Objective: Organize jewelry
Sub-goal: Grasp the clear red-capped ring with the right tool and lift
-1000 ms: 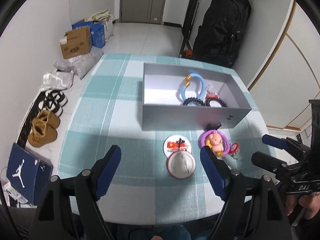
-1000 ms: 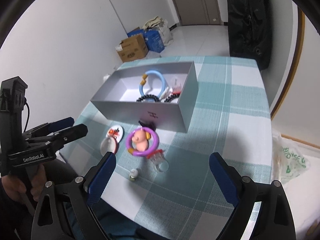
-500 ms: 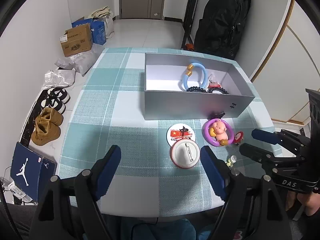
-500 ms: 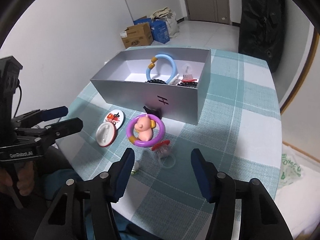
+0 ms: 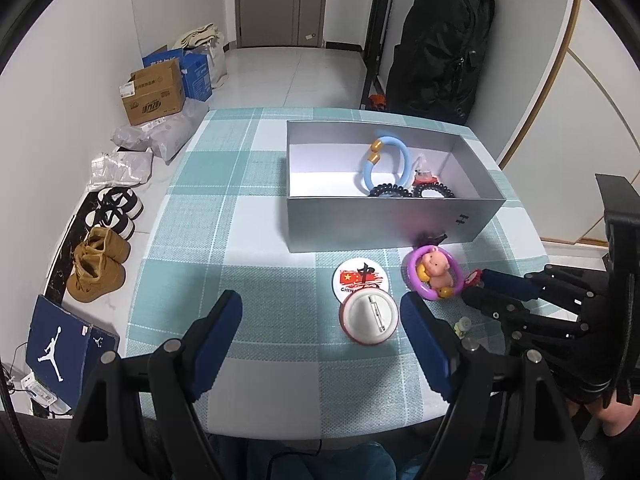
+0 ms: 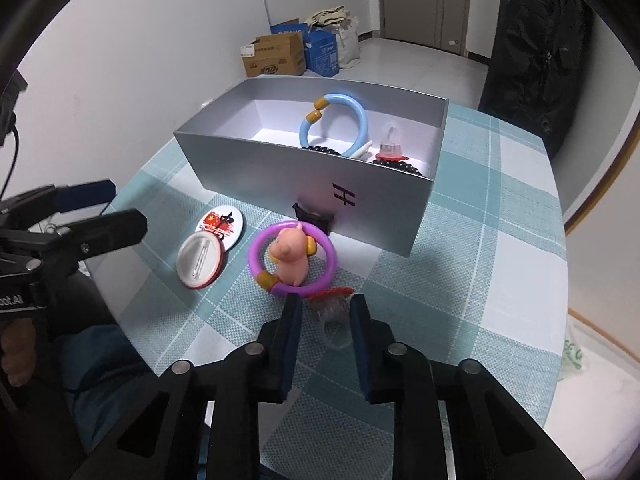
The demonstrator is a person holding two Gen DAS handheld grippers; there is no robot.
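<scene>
My right gripper [image 6: 326, 304] is shut on a clear ring with a red top [image 6: 334, 310], which lies on the checked tablecloth just in front of a purple bracelet with a pink pig [image 6: 292, 256]. In the left wrist view the right gripper [image 5: 476, 286] reaches in from the right to the ring [image 5: 473, 276]. Over the near part of the table my left gripper [image 5: 320, 308] hangs open and holds nothing. Behind them, a grey box [image 5: 380, 224] holds a blue bracelet [image 5: 386, 160], black coil bands and another red-topped ring.
Two round badges [image 5: 360, 280] [image 5: 369, 316] lie left of the pig bracelet. A small bead piece [image 5: 464, 325] lies near the table's front edge, and a black clip [image 5: 432, 237] rests against the box. Shoes [image 5: 98, 268], cartons and a black backpack [image 5: 440, 40] are on the floor.
The right gripper moved in toward the pig bracelet and its jaws came together from wide apart onto the clear ring. The left gripper stayed where it was, still open.
</scene>
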